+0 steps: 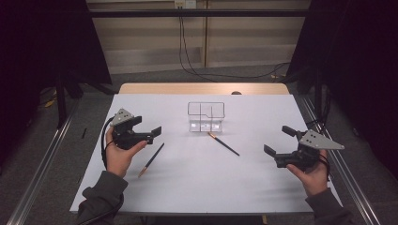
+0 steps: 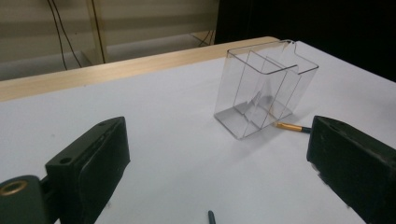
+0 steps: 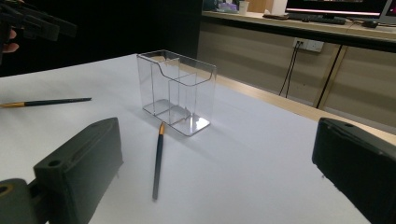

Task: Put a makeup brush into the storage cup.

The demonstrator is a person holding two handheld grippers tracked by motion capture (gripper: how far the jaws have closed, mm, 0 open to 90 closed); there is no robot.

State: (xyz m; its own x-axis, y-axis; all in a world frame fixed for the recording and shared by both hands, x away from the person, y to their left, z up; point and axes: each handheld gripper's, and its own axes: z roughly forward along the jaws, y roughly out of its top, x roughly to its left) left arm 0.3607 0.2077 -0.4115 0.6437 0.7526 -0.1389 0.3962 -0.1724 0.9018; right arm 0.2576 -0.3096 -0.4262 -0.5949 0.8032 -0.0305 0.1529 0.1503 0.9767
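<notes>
Hovering above the white table [image 1: 197, 187], the left gripper [image 1: 151, 133] is held in the person's left hand [image 1: 119, 154] at the left side, its jaws spread wide with nothing between them. The right gripper [image 1: 278, 141], in the right hand [image 1: 312, 176] at the right side, is likewise wide apart and holds nothing.

A pencil [image 1: 151, 160] lies flat on the table just right of the left hand, slanting from near-left to far-right, its gold end nearest the person. In the left gripper view only its dark tip pokes up from the bottom edge; the rest is cut off. A second pencil [image 1: 224, 143] lies near the middle of the table, its gold end just beside the near side of the clear box [image 1: 206, 117]; whether it touches the box is hard to tell. In the left gripper view most of this pencil is hidden behind the right-hand jaw.

The clear box stands upright toward the far middle of the table, divided into compartments, its walls hard to make out against the white surface. It holds nothing.

Beyond the table's far edge, a wooden strip [image 1: 204, 88] shows, and cables [image 1: 187, 51] hang down the wall onto the floor. Dark curtains [image 1: 42, 42] close in both sides.
</notes>
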